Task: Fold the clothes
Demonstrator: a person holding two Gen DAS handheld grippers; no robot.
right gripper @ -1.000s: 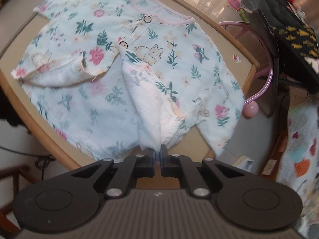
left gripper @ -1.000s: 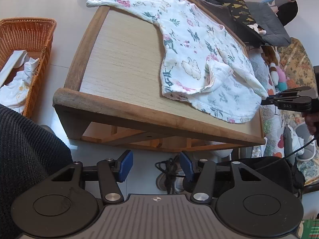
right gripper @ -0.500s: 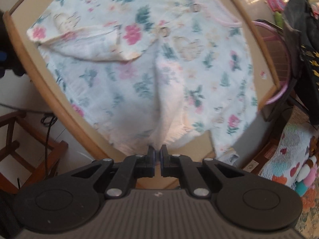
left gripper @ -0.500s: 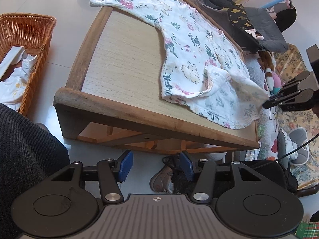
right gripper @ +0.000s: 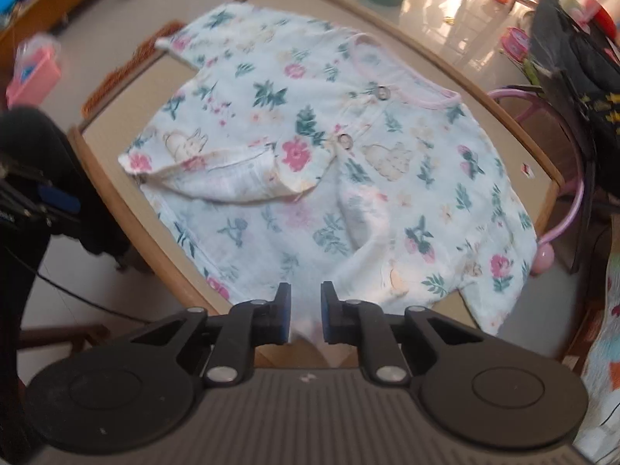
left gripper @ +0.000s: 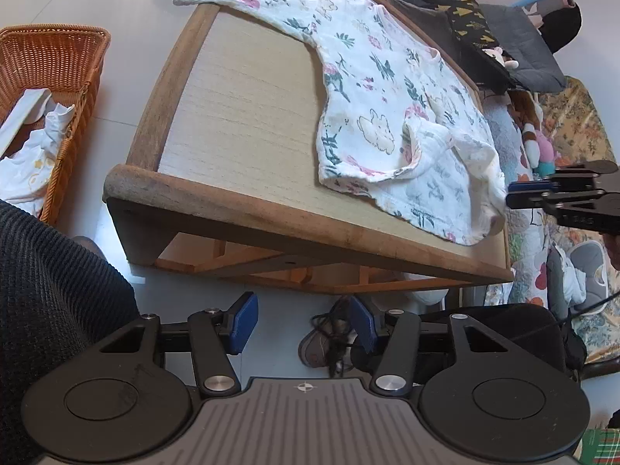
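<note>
Left tool (left gripper: 302, 323) I hold half-wide and empty below the table (left gripper: 248, 116) edge, waiting its turn. From it, the floral shirt (left gripper: 387, 89) lies spread there. Right tool (right gripper: 305, 312): jaws have just been opening, hem cloth loose between them, letting the fold settle.

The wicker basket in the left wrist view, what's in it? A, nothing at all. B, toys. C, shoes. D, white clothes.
D: white garments lie bunched inside the orange wicker basket on the floor beside the table.
</note>
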